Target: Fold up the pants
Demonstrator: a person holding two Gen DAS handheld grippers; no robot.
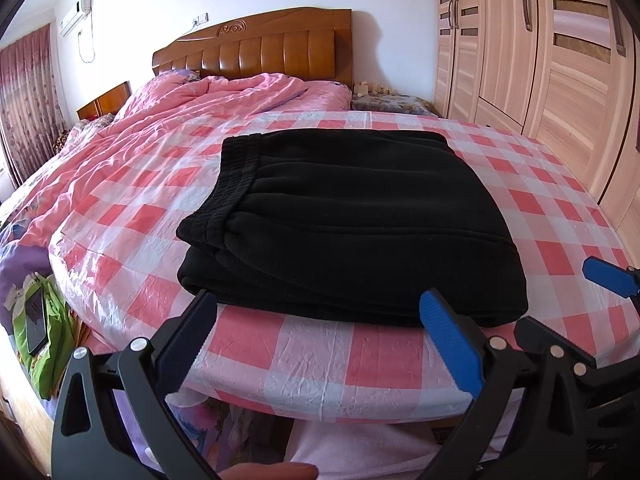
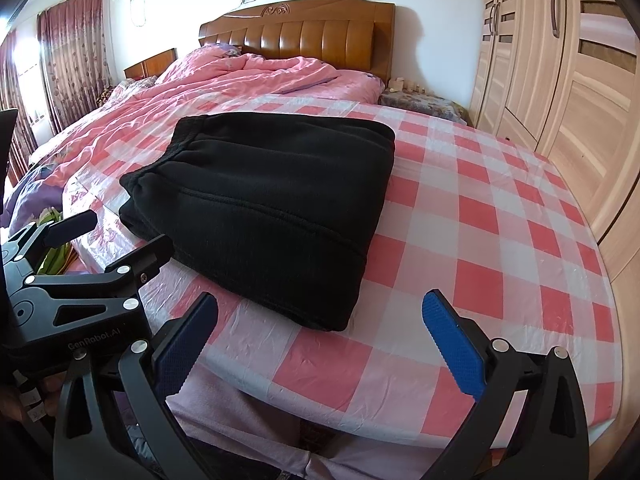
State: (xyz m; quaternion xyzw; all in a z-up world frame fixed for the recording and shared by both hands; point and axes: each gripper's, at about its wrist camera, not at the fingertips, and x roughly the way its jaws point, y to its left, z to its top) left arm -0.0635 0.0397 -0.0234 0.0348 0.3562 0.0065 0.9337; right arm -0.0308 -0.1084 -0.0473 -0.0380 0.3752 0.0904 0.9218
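Observation:
The black pants [image 1: 348, 220] lie folded into a thick rectangular stack on the red-and-white checked cloth [image 1: 132, 216], waistband to the left. In the right wrist view the same pants [image 2: 272, 200] sit left of centre. My left gripper [image 1: 320, 308] is open at the near edge of the stack, its fingertips just short of the fabric and nothing between them. My right gripper [image 2: 320, 312] is open too, hovering over the cloth [image 2: 500, 208] by the stack's near right corner. It shows at the right edge of the left wrist view as the right gripper [image 1: 592, 288].
A rumpled pink quilt [image 1: 168, 112] covers the bed behind, with a wooden headboard [image 1: 260, 48] beyond. A light wooden wardrobe [image 1: 540, 60] stands on the right. A green bag [image 1: 40, 332] lies low on the left. Checked cloth stretches right of the pants.

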